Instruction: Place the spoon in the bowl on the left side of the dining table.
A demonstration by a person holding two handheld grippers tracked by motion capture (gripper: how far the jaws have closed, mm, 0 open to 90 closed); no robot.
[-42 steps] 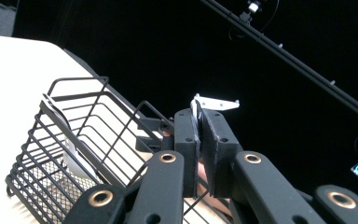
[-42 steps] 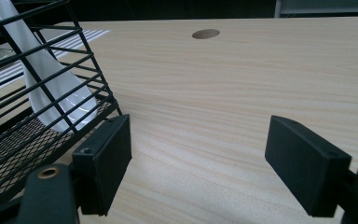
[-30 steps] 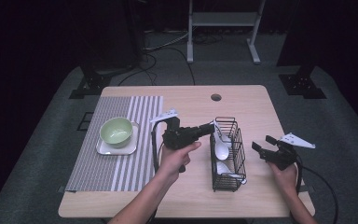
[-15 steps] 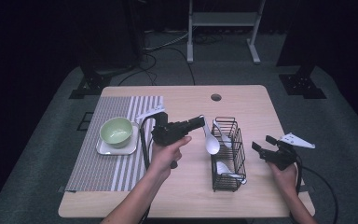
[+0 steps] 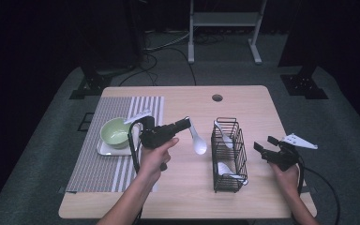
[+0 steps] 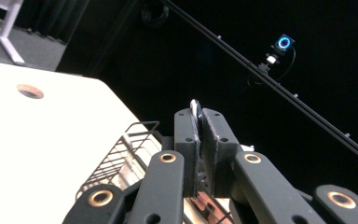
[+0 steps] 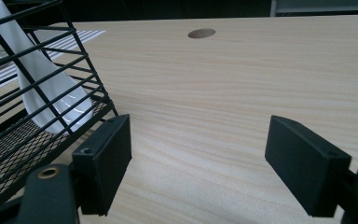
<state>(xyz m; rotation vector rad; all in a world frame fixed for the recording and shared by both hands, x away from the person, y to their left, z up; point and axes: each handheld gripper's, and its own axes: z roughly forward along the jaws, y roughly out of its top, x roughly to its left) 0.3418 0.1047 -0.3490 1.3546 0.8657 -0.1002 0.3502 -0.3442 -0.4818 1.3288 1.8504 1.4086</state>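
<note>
Carrying a white spoon point(image 5: 197, 138) by its handle, the left claw point(image 5: 186, 123) hangs above the desk point(image 5: 178, 187) between the green bowl point(image 5: 115, 132) and the black wire rack point(image 5: 228, 154); the spoon's bowl end droops toward the rack side, clear of the desk. In the left gripper view the jaws stand pressed together on the thin edge of the handle point(image 6: 195, 116). Judging from this, the step in hand is the transfer: one spoon is out of the rack and on its way toward the bowl, which sits on a small white plate point(image 5: 104, 149) on the striped placemat point(image 5: 98, 168). Two more spoons remain in the rack, one leaning at the far end point(image 5: 223, 135) and one lying low at the near end point(image 5: 225, 169). The right claw point(image 5: 264, 149) rests spread wide just beside the rack, holding nothing. The next move probably calls for swinging the left hand toward the bowl, lowering the spoon's drooping end inside the rim, and only then parting the jaws, so it does not clatter off the plate.
</note>
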